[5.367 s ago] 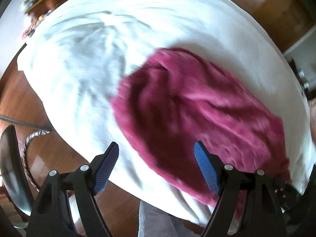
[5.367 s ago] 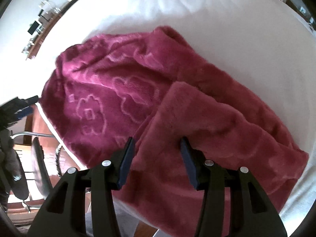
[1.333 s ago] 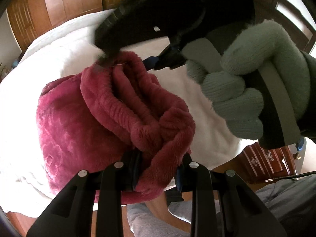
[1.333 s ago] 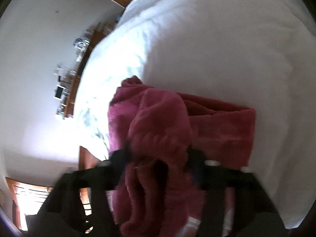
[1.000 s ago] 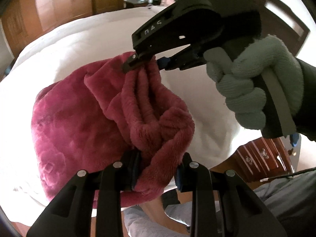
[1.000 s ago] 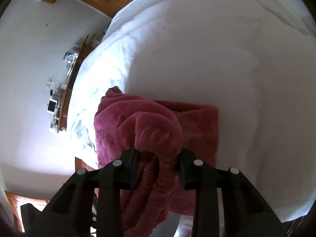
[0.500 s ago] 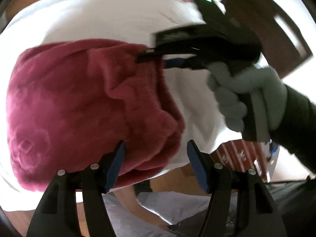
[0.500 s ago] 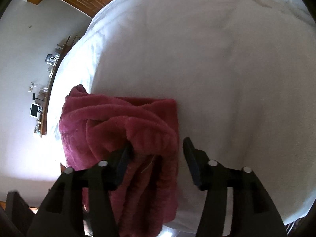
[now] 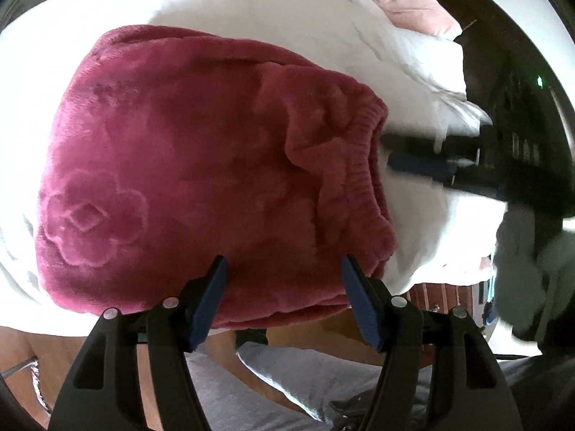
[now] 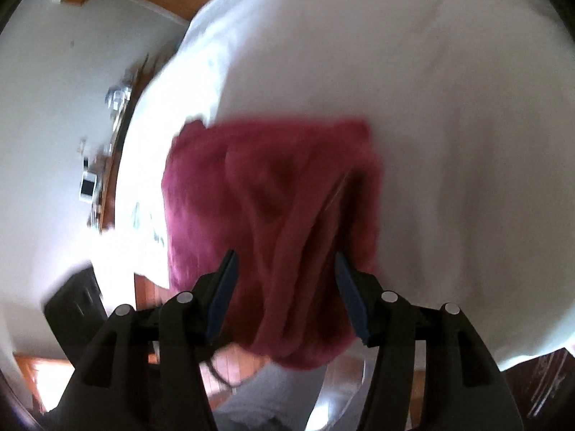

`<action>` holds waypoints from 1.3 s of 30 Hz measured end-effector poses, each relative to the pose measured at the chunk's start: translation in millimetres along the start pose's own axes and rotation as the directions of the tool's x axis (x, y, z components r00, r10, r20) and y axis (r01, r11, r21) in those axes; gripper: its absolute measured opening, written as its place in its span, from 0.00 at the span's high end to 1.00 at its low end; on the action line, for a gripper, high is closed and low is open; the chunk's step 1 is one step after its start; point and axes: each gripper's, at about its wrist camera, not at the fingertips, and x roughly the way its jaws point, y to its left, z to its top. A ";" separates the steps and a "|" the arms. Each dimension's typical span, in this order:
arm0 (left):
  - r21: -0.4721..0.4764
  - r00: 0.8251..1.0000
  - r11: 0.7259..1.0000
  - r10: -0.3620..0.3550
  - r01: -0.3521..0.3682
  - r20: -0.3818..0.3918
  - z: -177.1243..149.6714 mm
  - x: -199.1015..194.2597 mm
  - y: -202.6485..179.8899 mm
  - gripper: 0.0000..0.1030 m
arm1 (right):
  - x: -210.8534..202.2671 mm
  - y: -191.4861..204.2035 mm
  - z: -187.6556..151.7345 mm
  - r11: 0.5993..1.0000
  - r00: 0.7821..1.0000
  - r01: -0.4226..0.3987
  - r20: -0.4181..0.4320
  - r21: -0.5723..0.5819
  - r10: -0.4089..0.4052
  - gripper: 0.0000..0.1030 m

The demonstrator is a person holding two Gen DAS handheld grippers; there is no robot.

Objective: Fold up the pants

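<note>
Now both claws have let go of the folded pants on the bed.

Lying as a thick magenta bundle on the white bed (image 9: 222, 3) near its front edge, the pants (image 9: 201, 165) show their ribbed waistband (image 9: 363, 165) on the right side of the left wrist view. The left claw (image 9: 284, 300) has just been opening and stands spread above the bundle's near edge, pinching nothing; the right claw (image 10: 285, 296) has likewise just been opening, its fingers clear of the cloth, though that view is blurred. The fold looks laid down, so the step in hand is the release. Next, I judge, comes smoothing the bunched waistband side or squaring the stack.
</note>
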 end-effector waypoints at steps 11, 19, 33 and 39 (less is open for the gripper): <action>-0.125 0.992 0.987 0.112 -0.104 0.064 13.5 -20.7 49.4 0.37 | 7.5 20.6 -27.7 0.986 0.994 0.038 -0.098 -0.162 -0.054 0.80; -0.164 0.991 0.984 0.086 -0.069 0.099 19.8 -28.7 53.8 0.36 | 13.3 3.0 -52.8 0.982 0.981 0.048 -0.174 -0.185 -0.081 0.83; 0.059 0.997 0.998 0.034 -0.030 -0.067 -7.1 35.6 7.2 0.31 | 27.6 10.8 -58.7 0.967 0.979 0.171 -0.083 -0.188 -0.189 0.63; 0.043 0.998 0.999 0.034 -0.032 -0.060 -5.6 32.6 8.8 0.31 | -12.5 52.4 -29.8 0.960 0.990 0.125 0.101 -0.250 -0.102 0.63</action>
